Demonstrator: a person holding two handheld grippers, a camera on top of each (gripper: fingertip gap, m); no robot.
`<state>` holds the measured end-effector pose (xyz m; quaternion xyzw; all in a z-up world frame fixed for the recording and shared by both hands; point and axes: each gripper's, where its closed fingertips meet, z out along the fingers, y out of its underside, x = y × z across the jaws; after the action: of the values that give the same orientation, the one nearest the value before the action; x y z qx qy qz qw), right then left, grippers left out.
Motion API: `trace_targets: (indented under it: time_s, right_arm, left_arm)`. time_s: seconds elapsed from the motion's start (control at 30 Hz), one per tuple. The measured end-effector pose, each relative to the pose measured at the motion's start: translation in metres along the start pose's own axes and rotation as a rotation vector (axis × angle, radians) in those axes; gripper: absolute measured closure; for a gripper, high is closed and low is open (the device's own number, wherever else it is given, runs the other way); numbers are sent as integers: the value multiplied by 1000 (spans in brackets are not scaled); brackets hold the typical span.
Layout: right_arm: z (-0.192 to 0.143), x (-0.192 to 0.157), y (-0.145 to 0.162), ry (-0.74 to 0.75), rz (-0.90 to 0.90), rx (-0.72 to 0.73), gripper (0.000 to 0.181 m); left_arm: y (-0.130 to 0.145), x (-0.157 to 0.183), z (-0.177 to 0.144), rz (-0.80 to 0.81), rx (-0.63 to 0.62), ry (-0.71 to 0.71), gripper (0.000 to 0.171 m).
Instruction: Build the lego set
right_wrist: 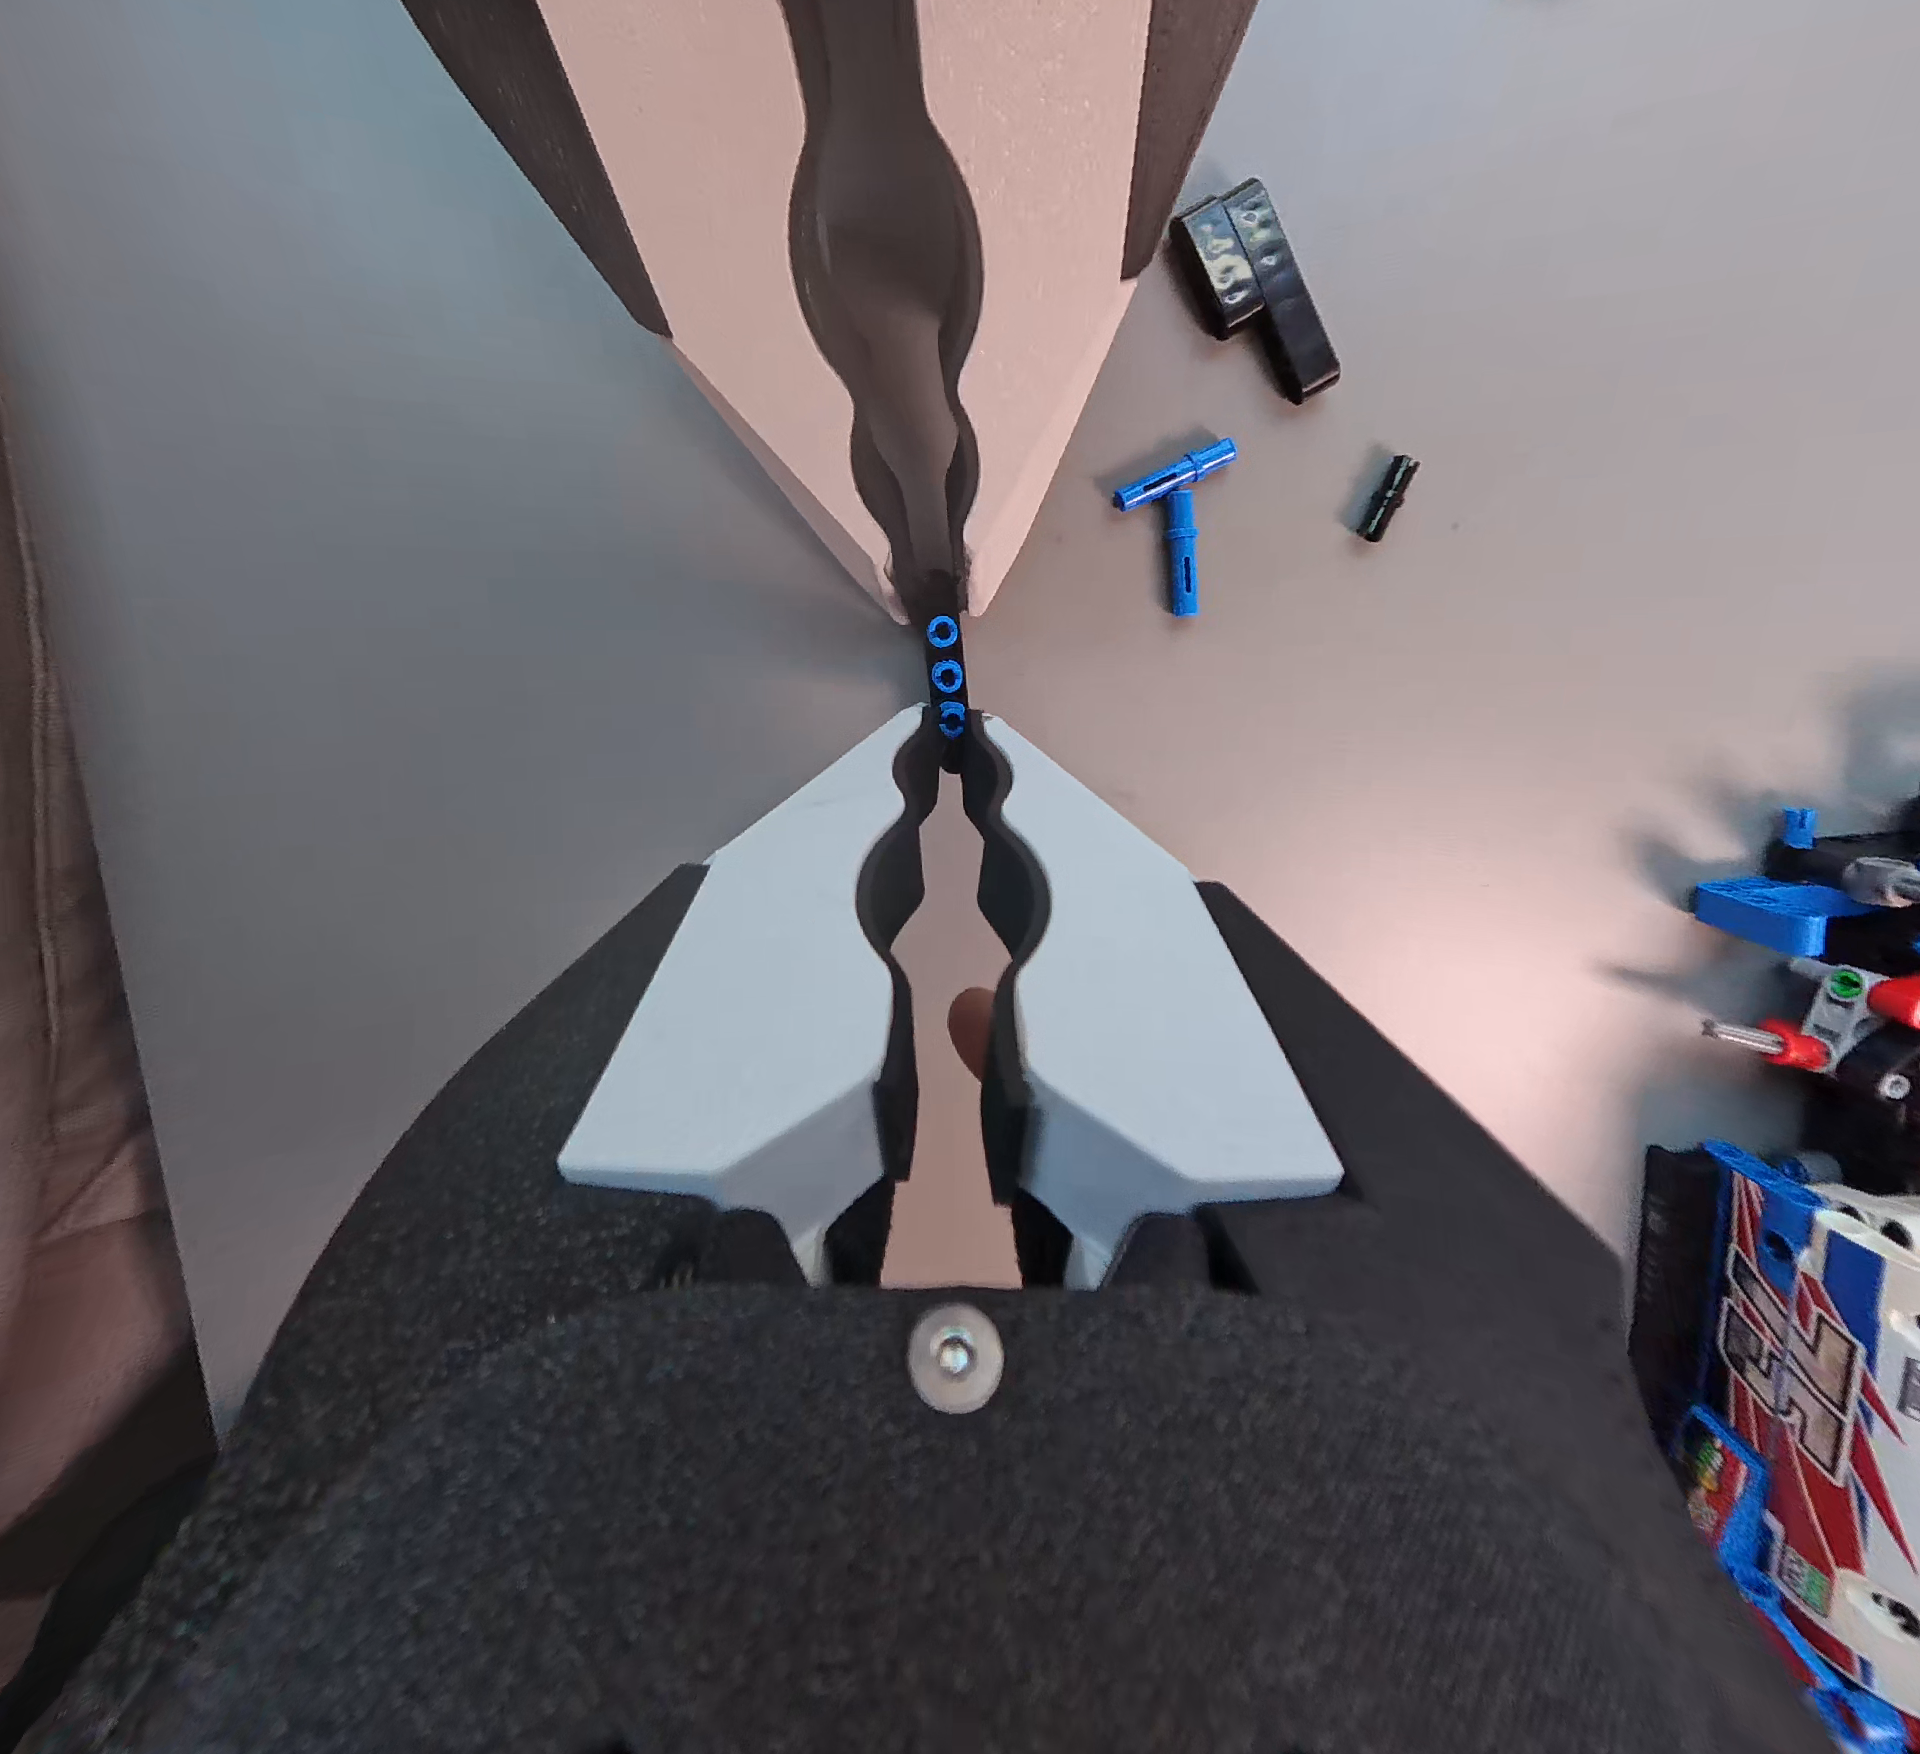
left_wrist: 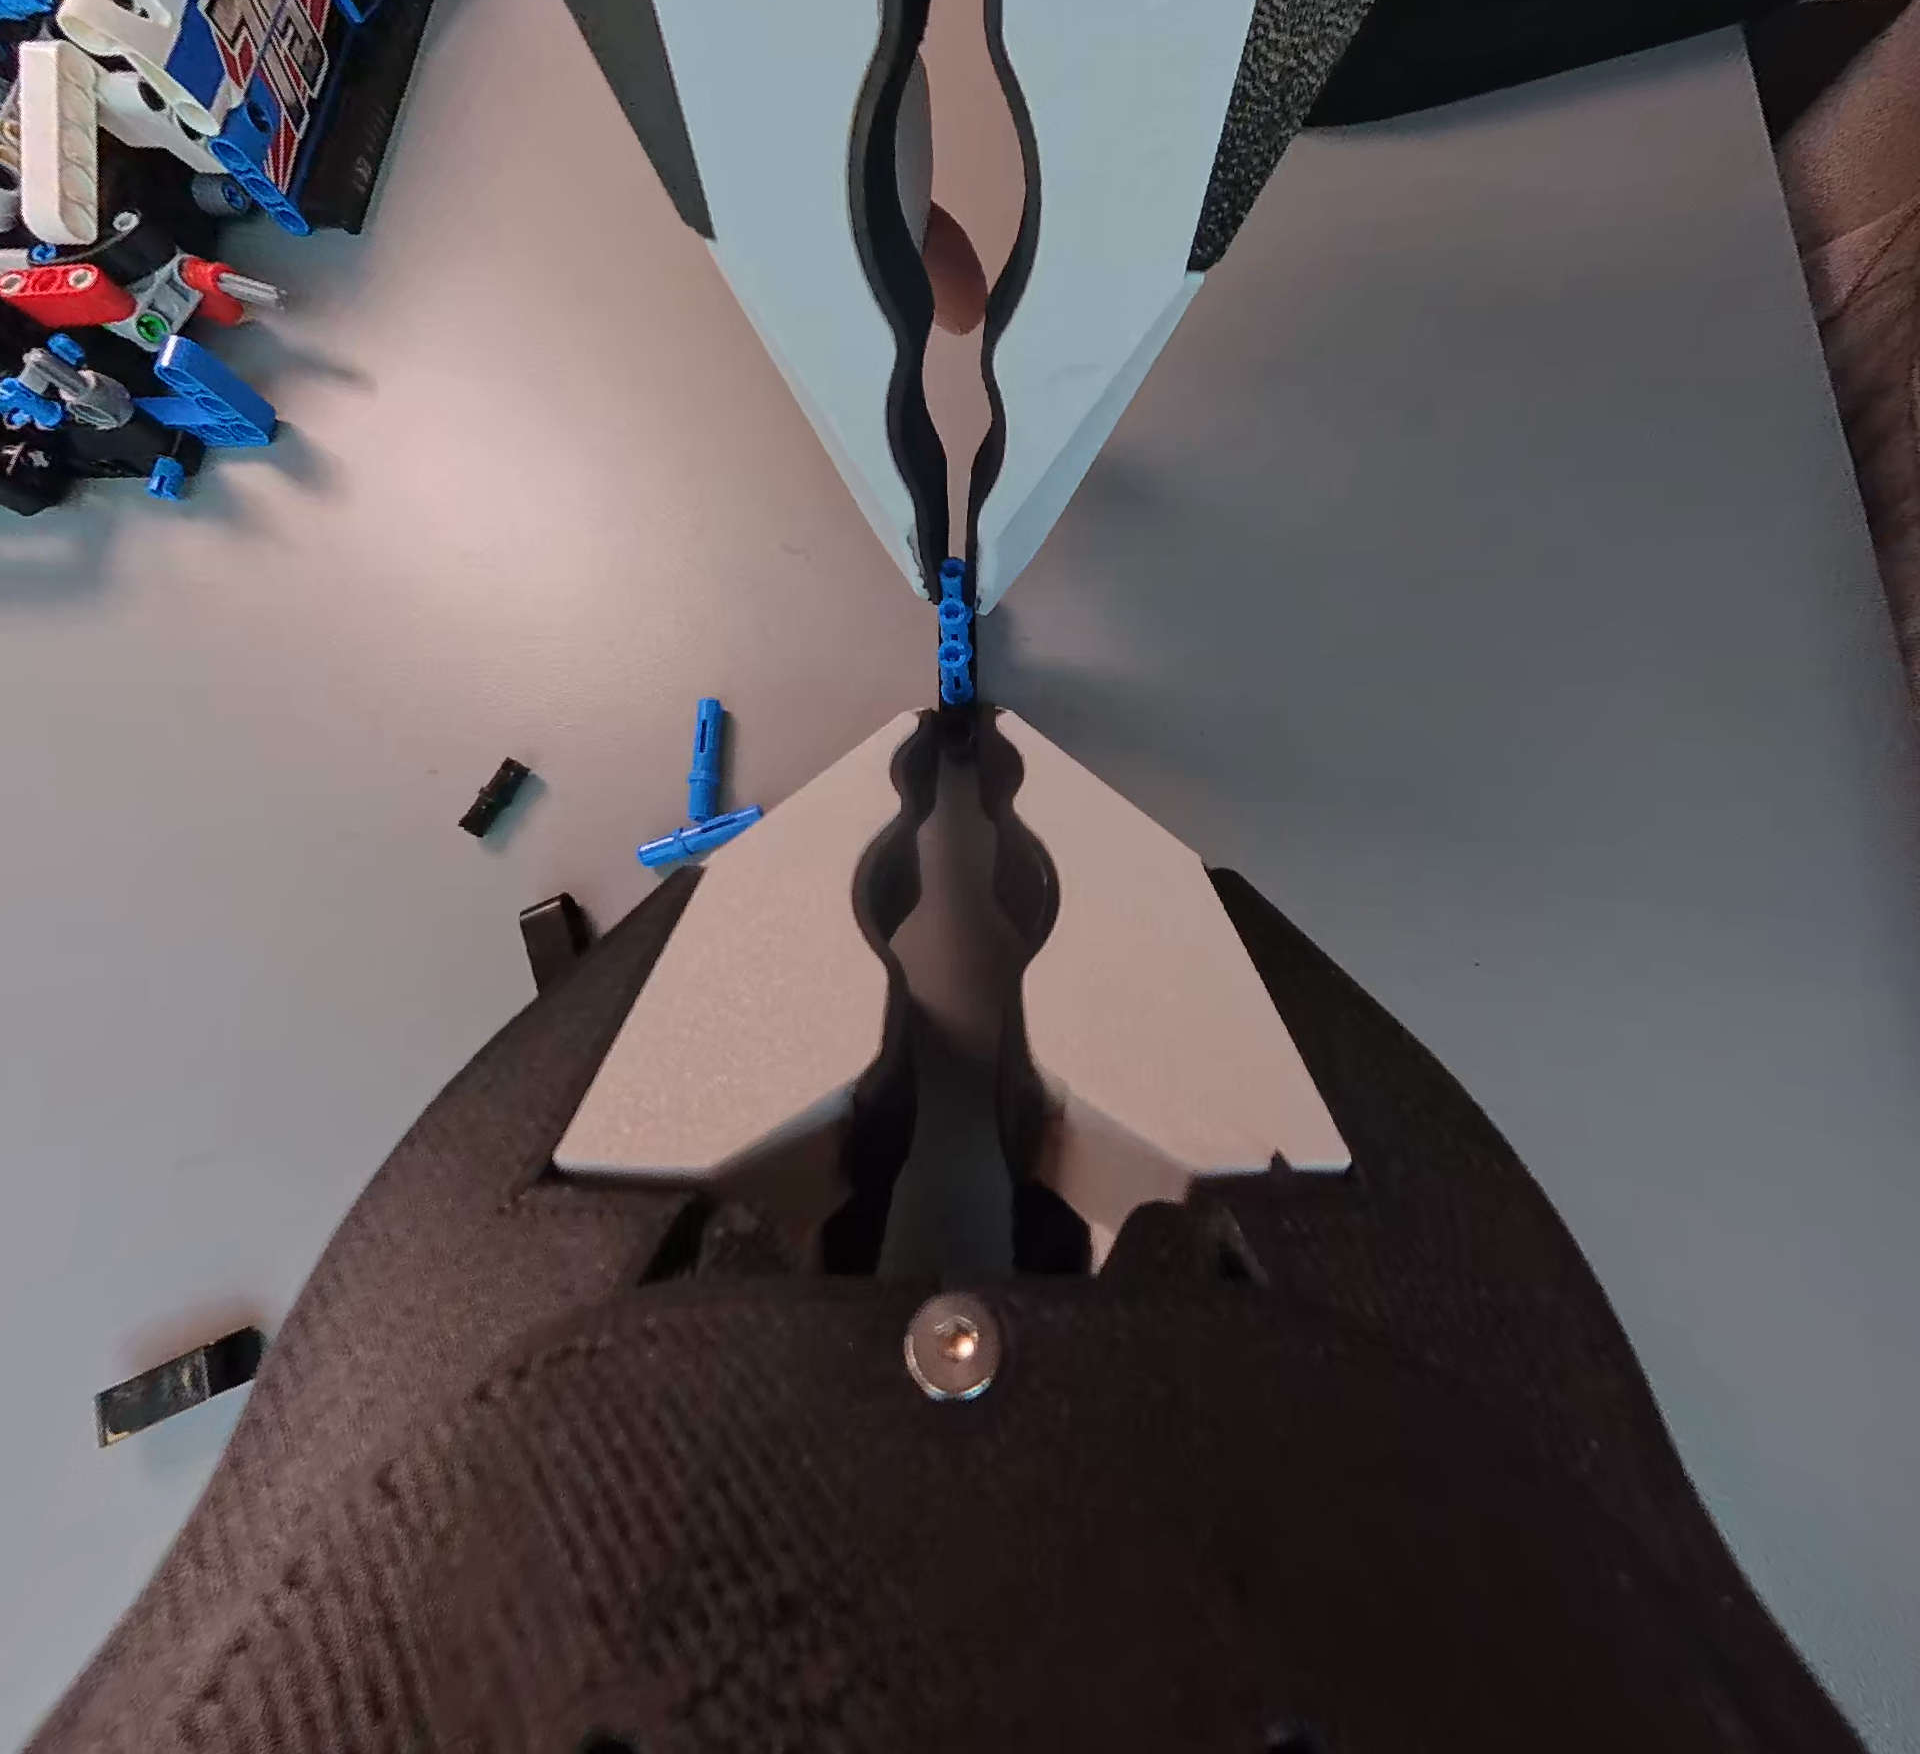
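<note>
A short black beam with three blue pins (left_wrist: 954, 639) hangs above the grey table (left_wrist: 1455, 665), held between both grippers, which meet tip to tip. My left gripper (left_wrist: 954, 717) is shut on its near end. My right gripper (left_wrist: 954, 582) comes in from the far side and is shut on the other end. In the right wrist view the beam (right_wrist: 943, 676) shows three blue pin rings, with my right gripper (right_wrist: 951, 730) on its near end and my left gripper (right_wrist: 930, 592) on its far end.
Two loose blue pins (left_wrist: 701, 800) (right_wrist: 1179, 509) lie in a T. Nearby are a black pin (left_wrist: 497, 795) (right_wrist: 1387, 497) and black beams (right_wrist: 1252, 291) (left_wrist: 177, 1382). A partly built white, blue and red car (left_wrist: 177, 94) (right_wrist: 1818, 1341) lies at the table's side.
</note>
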<state>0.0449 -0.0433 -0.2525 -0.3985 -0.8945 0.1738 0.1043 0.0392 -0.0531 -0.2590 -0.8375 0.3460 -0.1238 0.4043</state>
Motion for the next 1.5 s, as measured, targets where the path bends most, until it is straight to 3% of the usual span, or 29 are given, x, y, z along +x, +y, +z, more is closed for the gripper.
trace_targets:
  time_s: [0.4,0.5,0.57,0.6,0.83,0.93,1.2,1.37,1.5]
  right_arm:
    - [1,-2,0,-15,47,18,179]
    - [2,0,0,-23,91,83,178]
    - [-5,3,-2,-43,150,156,157]
    - [-12,4,-5,-56,170,211,156]
    - [-13,0,-6,-10,91,195,164]
    - [-4,0,-5,-2,77,169,179]
    - [-1,-1,-4,-9,78,105,179]
    - [-1,0,-5,4,92,169,179]
    - [-3,3,-1,-3,129,228,165]
  left_arm:
    - [0,0,0,4,-1,-4,165]
    - [0,0,0,-13,-1,8,165]
    - [0,0,0,-18,-6,18,165]
    - [0,0,0,-22,-7,22,165]
    - [0,0,1,-25,-13,32,165]
    - [0,0,1,-19,-13,25,165]
    - [1,0,0,3,-1,28,165]
    - [1,-3,-1,-1,-1,2,165]
    - [3,-9,-3,5,0,-20,165]
